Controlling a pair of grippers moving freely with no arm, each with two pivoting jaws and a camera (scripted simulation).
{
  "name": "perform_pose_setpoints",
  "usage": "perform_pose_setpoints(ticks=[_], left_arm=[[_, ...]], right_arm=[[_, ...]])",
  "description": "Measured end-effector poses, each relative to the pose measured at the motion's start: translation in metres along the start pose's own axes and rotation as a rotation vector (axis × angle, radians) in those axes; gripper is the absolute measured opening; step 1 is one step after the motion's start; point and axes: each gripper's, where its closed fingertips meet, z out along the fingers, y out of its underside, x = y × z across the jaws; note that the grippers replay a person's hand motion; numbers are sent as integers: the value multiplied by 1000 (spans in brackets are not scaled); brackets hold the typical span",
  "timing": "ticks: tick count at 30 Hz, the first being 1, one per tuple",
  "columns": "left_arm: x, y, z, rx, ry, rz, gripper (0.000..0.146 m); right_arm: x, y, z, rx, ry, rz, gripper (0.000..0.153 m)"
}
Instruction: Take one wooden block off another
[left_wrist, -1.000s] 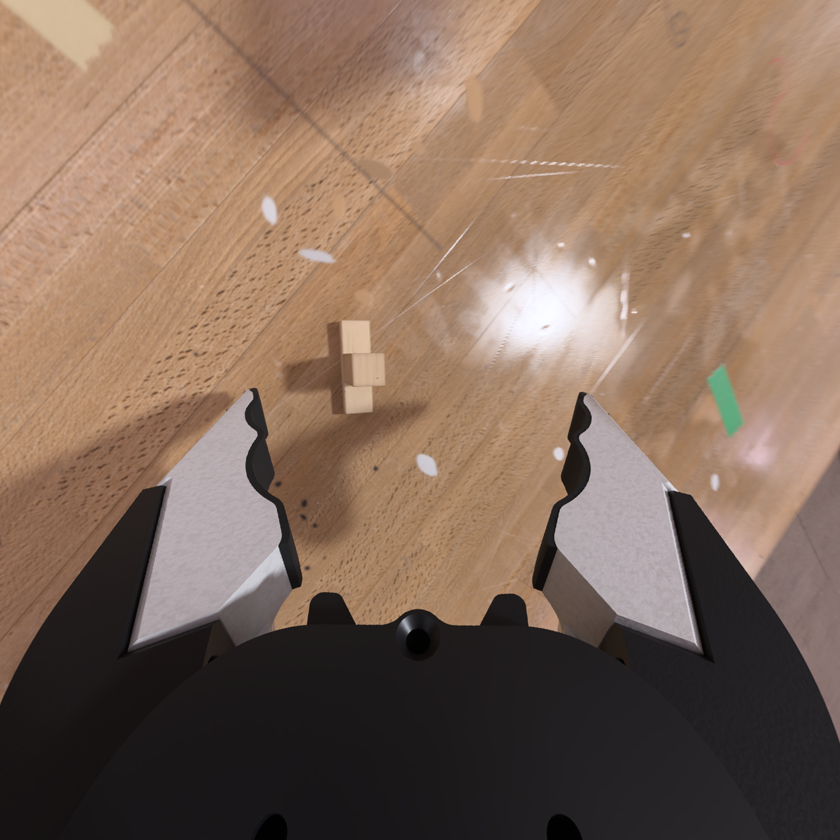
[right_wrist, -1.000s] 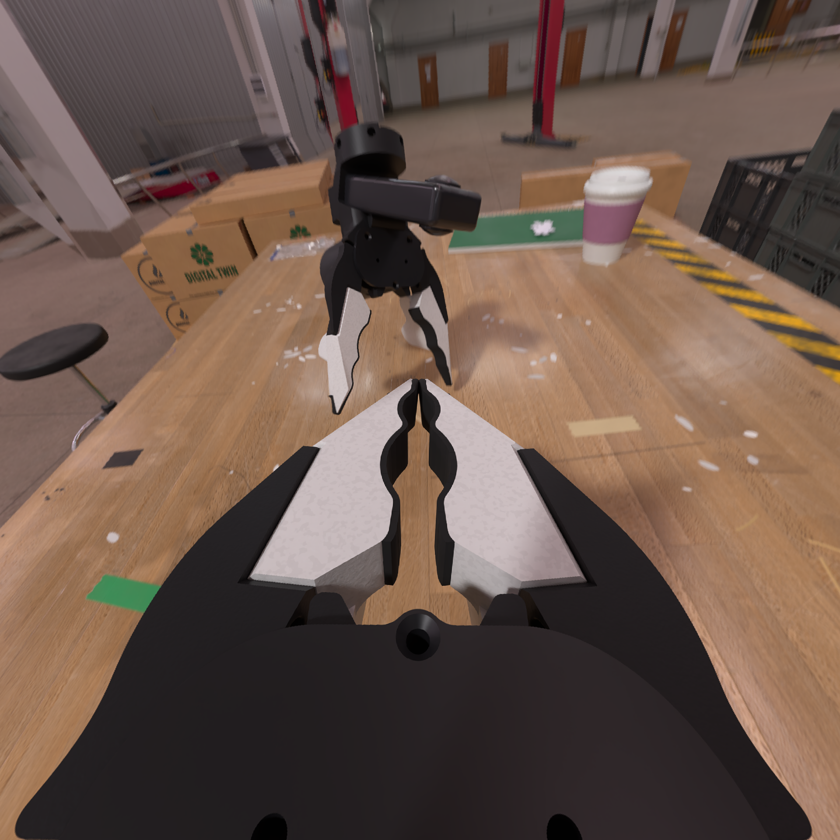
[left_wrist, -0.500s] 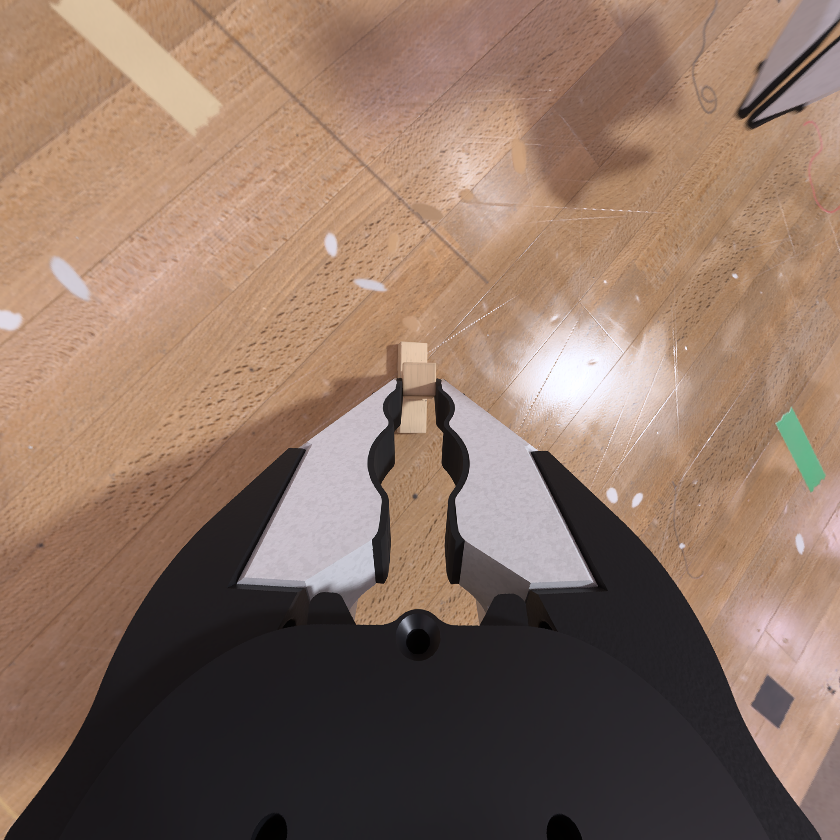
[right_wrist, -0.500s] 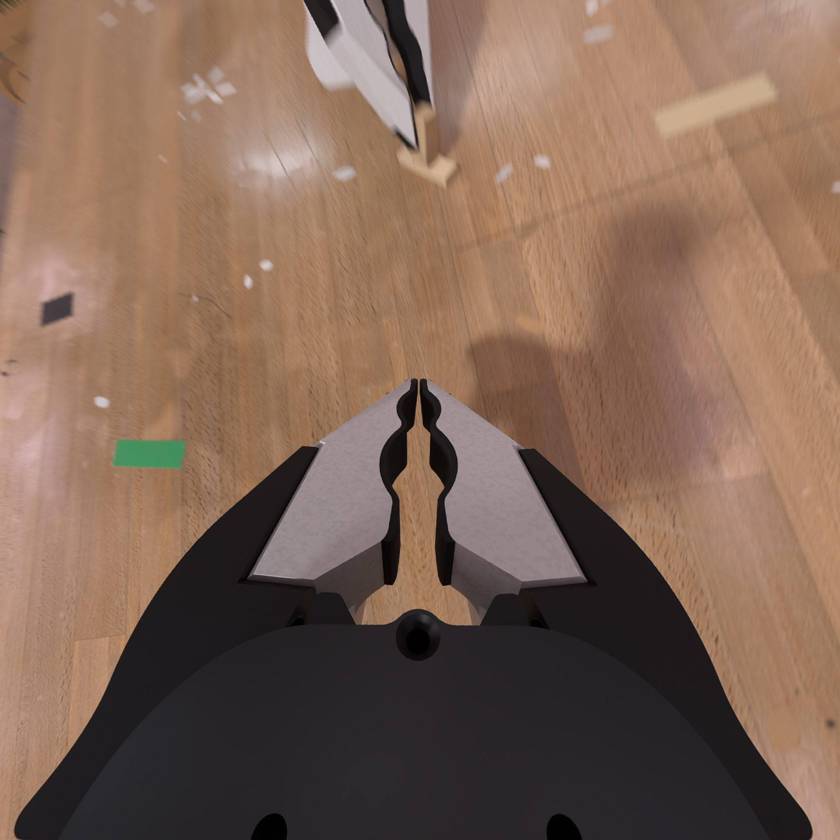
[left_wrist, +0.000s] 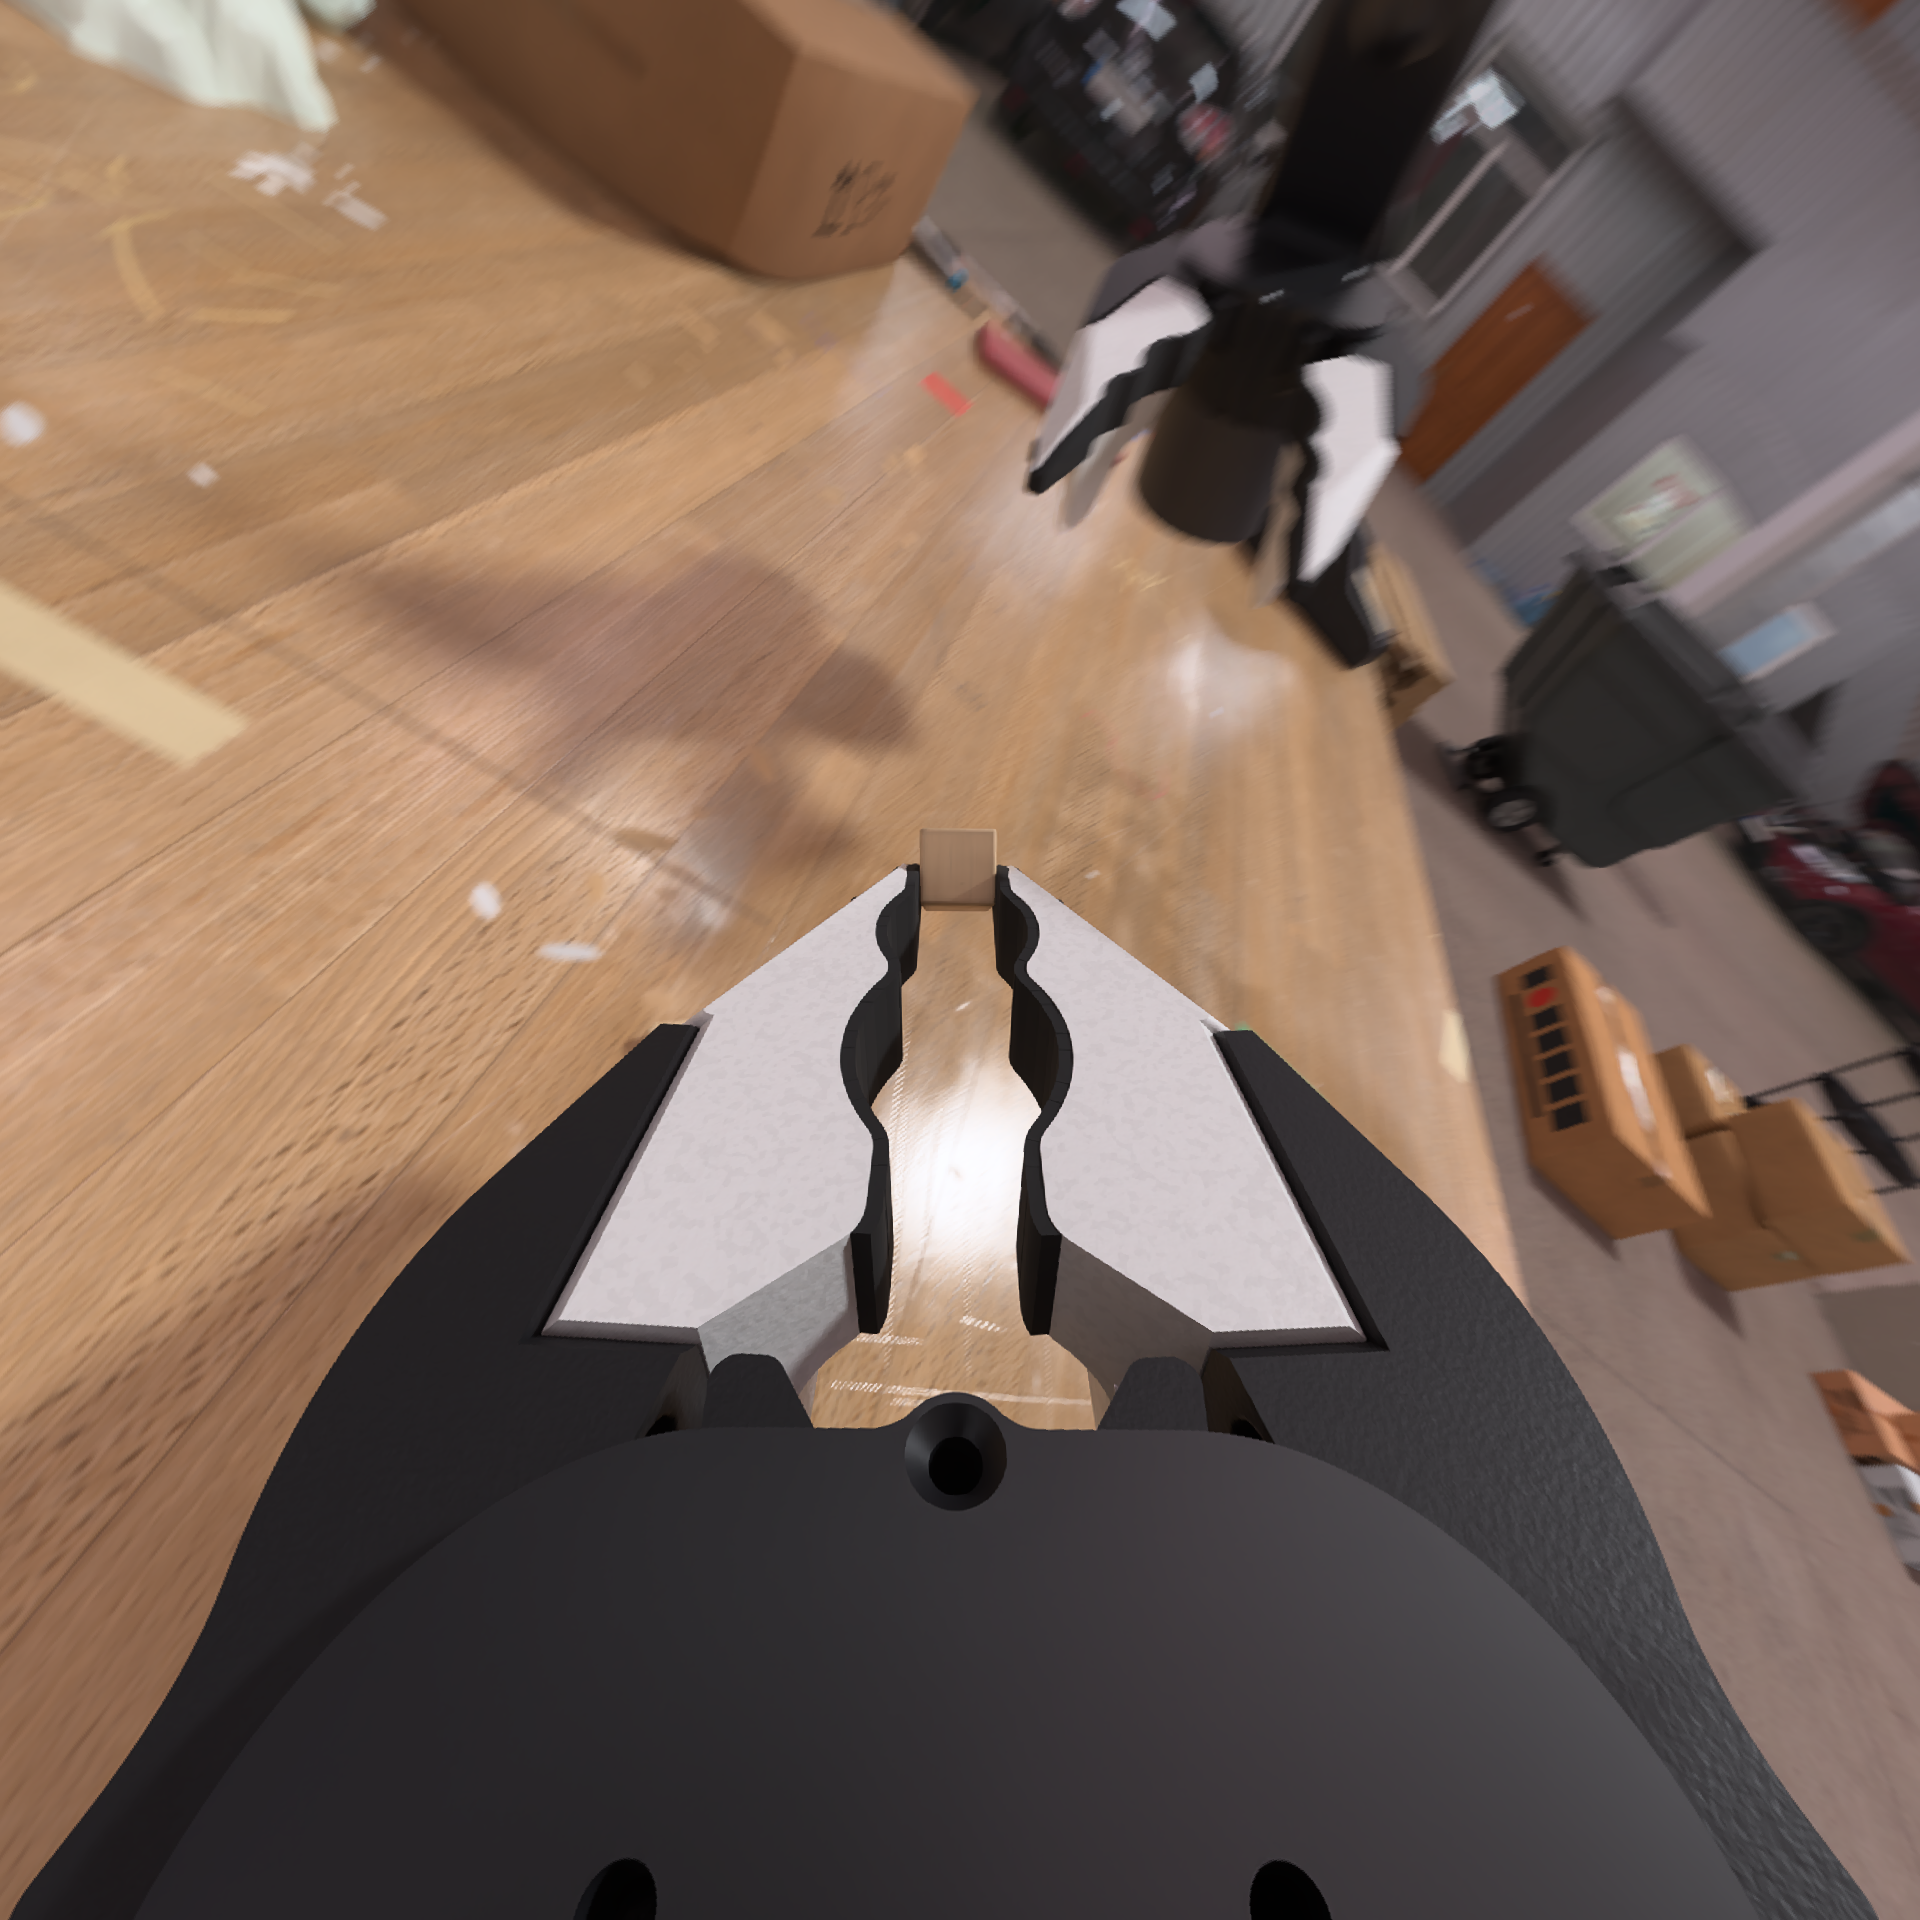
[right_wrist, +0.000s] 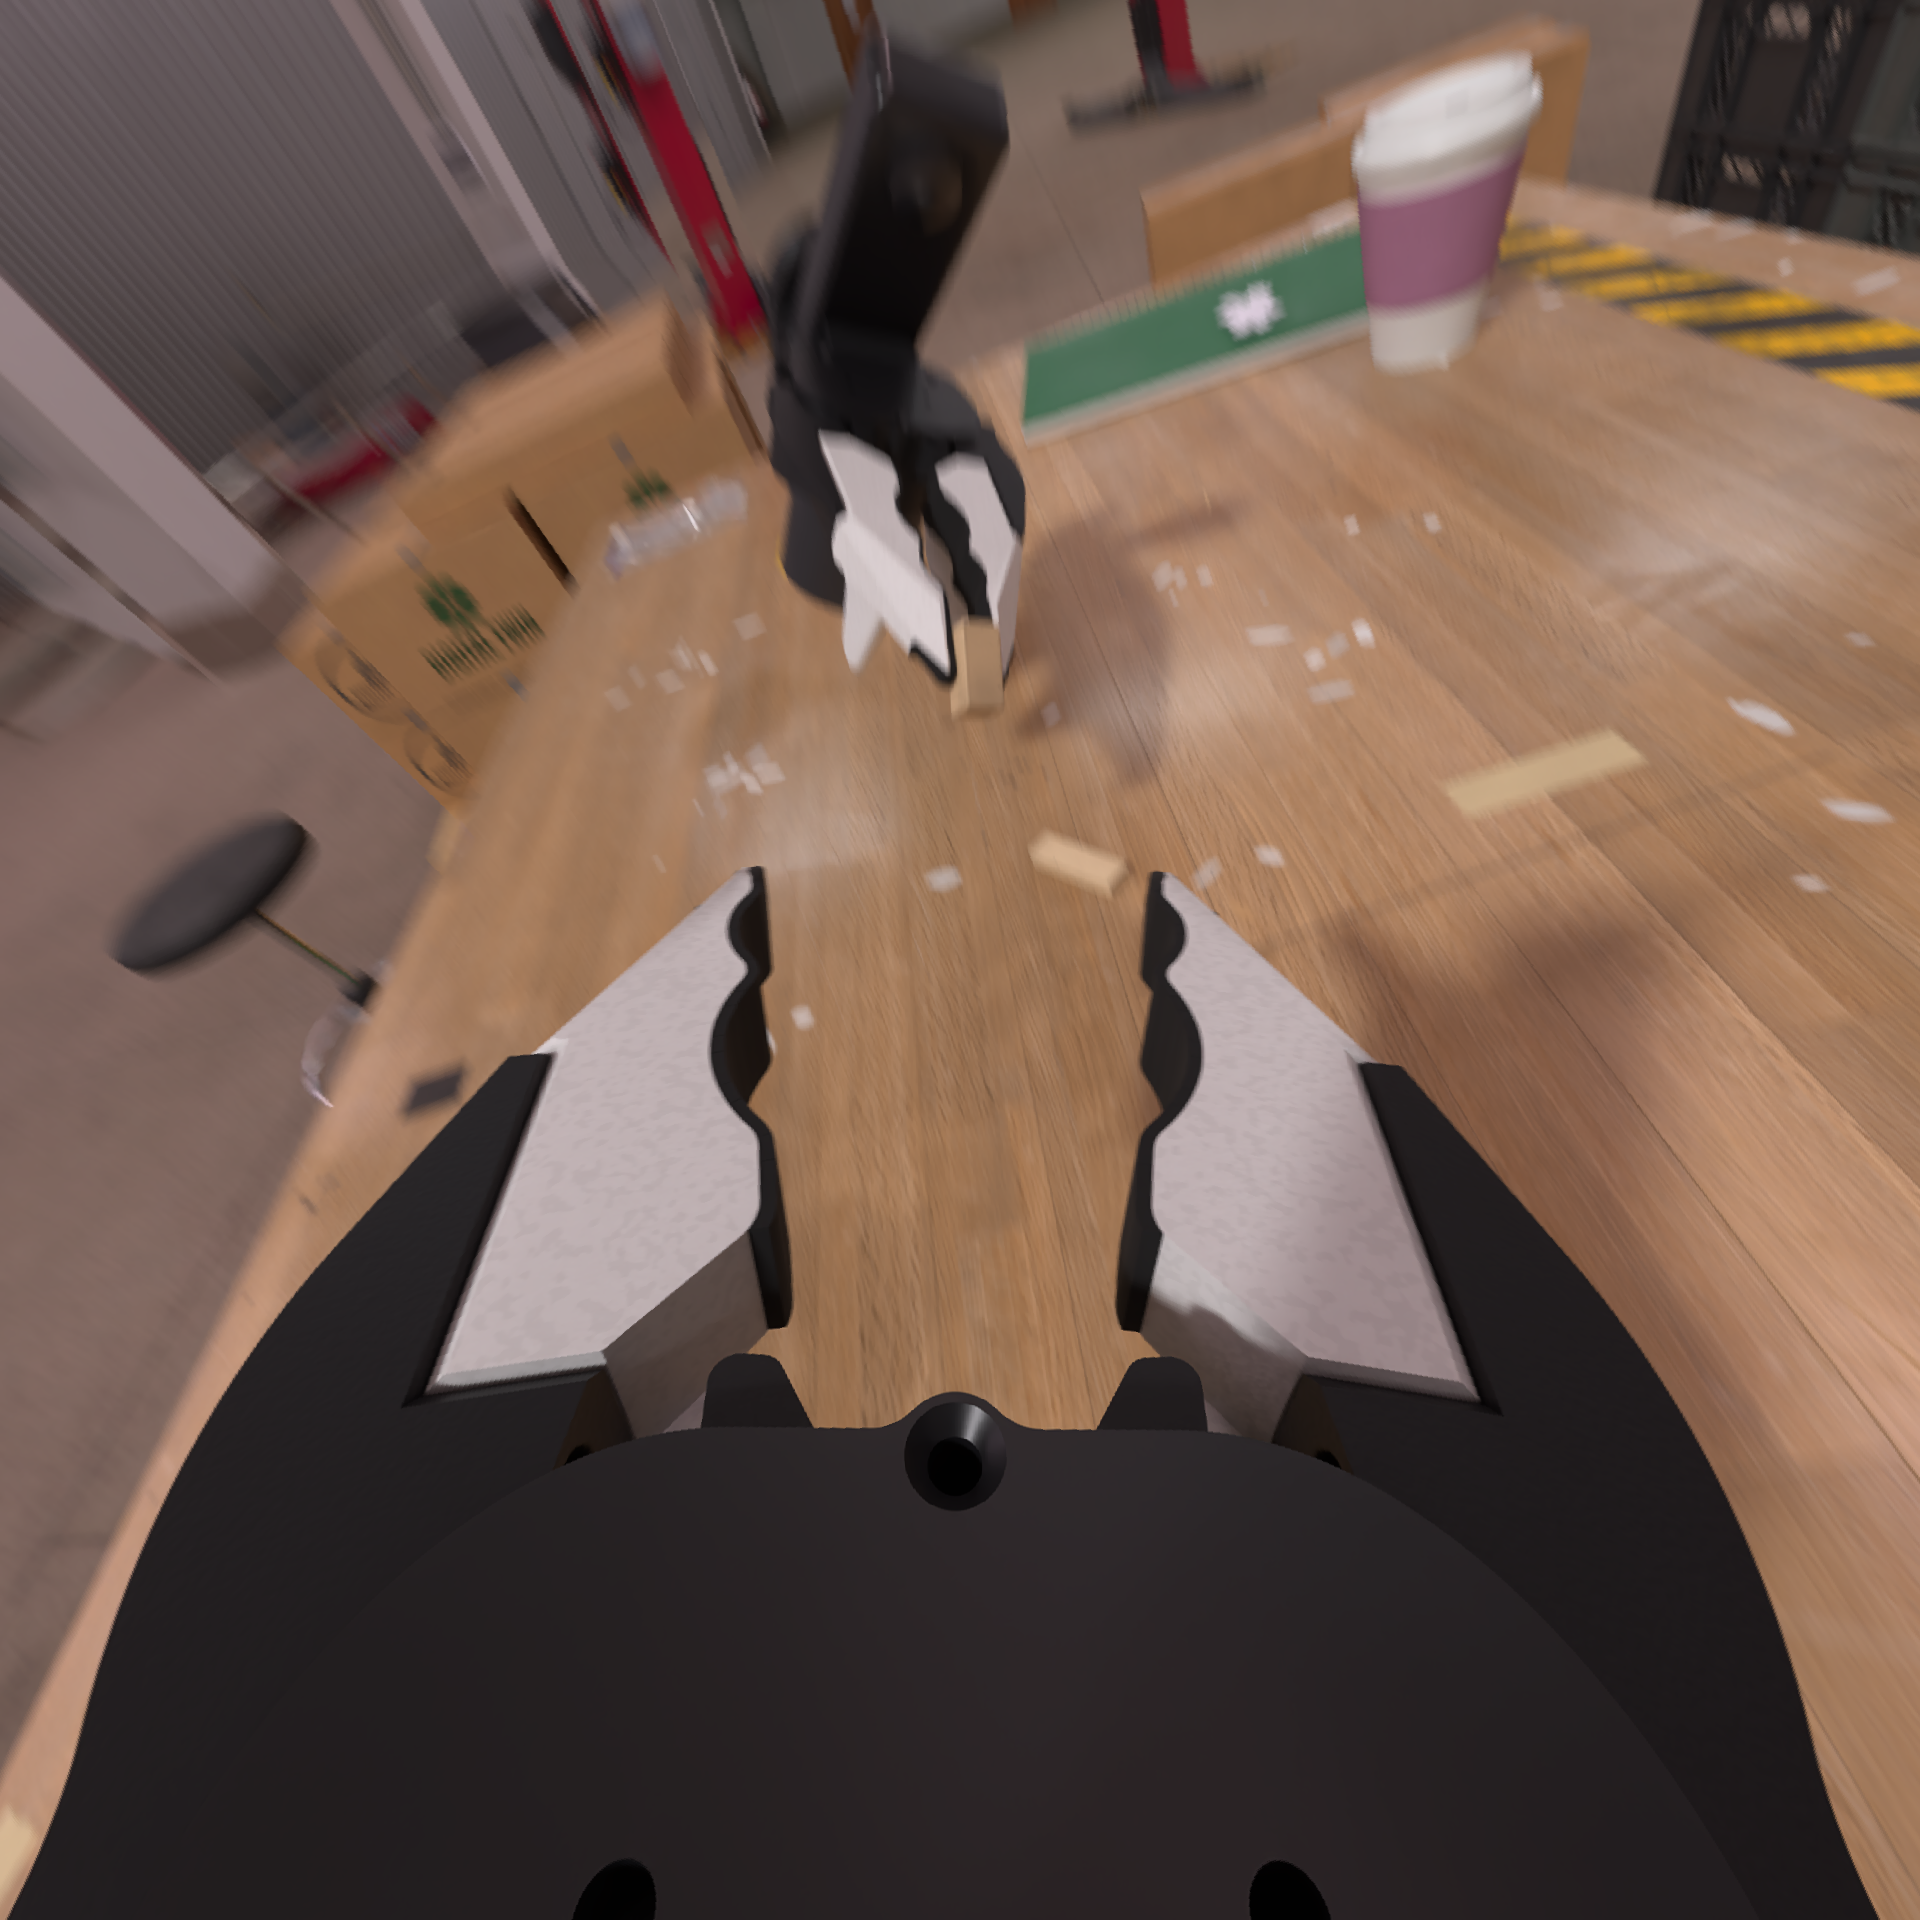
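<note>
My left gripper (left_wrist: 956, 885) is shut on a small light wooden block (left_wrist: 958, 860) held at its fingertips. In the right wrist view the left gripper (right_wrist: 966, 649) shows farther off, blurred, with that block (right_wrist: 978, 681) pointing down, close over the wooden table (right_wrist: 1351, 1039). A second wooden block (right_wrist: 1076, 864) lies flat on the table, apart from the held one, just beyond my right gripper (right_wrist: 951, 904). The right gripper is open and empty. It also shows blurred in the left wrist view (left_wrist: 1195, 457).
A white and purple cup (right_wrist: 1439, 208) and a green board (right_wrist: 1195, 312) stand at the far end. A tan tape strip (right_wrist: 1548, 771) lies to the right. Cardboard boxes (right_wrist: 499, 561) and a black stool (right_wrist: 213, 894) are beyond the table's left edge. A cardboard box (left_wrist: 727, 125) is far off.
My left gripper closed on the upper block and has carried it off the lower one, tilting upward. My right gripper has opened and its view has swung up from the table.
</note>
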Motion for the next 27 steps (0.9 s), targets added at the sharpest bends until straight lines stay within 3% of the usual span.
perform_pose_setpoints(ticks=[5, 7, 11, 15, 21, 24, 27], left_arm=[[32, -25, -10, 159, 236, -14, 13], [42, -31, -14, 207, 320, -9, 13], [54, -37, -17, 249, 419, -5, 13], [62, -44, -21, 298, 502, 4, 13], [75, -55, -30, 352, 604, 29, 13], [84, -53, -23, 329, 673, 29, 13], [91, -48, -8, 273, 736, 14, 13]], right_arm=[[13, -36, 16, 201, -132, 133, 50], [17, -43, 15, 244, -196, 170, 49], [34, -47, 11, 269, -165, 185, 49], [32, -54, 14, 311, -242, 220, 50], [61, -76, -29, 608, -330, 330, 49], [44, -73, -13, 505, -310, 187, 61], [9, -71, 21, 354, -353, 24, 89]])
